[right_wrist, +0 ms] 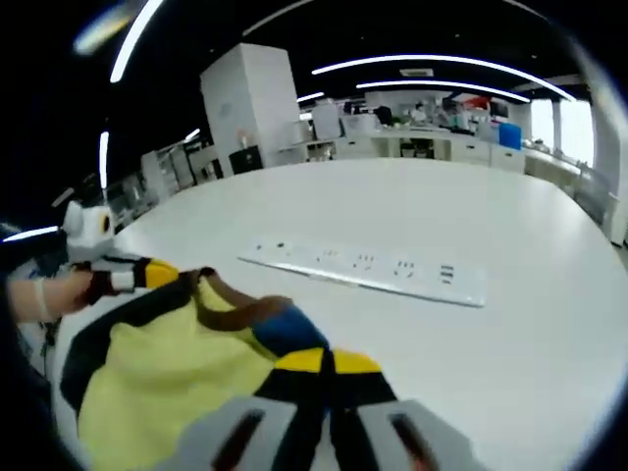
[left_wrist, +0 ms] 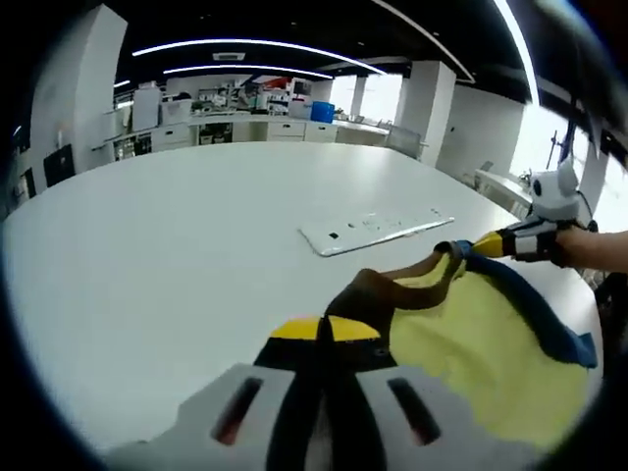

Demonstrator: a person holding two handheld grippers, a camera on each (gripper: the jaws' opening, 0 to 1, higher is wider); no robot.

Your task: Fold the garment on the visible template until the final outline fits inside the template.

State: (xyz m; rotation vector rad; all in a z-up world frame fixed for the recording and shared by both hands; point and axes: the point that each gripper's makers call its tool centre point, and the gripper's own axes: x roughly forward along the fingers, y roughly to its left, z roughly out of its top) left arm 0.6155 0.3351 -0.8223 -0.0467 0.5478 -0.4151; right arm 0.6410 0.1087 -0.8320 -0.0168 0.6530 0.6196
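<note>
My left gripper [left_wrist: 324,329] and right gripper [right_wrist: 327,361] are each clamped on the yellow garment [left_wrist: 471,343], lifted just short of the white power strip [right_wrist: 368,265]. Uneven pull could slip an edge and skew the fold.

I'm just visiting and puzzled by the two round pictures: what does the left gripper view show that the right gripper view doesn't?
The left gripper view has bright windows on its right side and a blue bin on the far counter. The right gripper view has a big white pillar and dark shelving at its left. Both show the white table, the white power strip set into it, and the yellow garment with brown and blue trim, held up at two corners: the left gripper and the right gripper are each shut on it.
</note>
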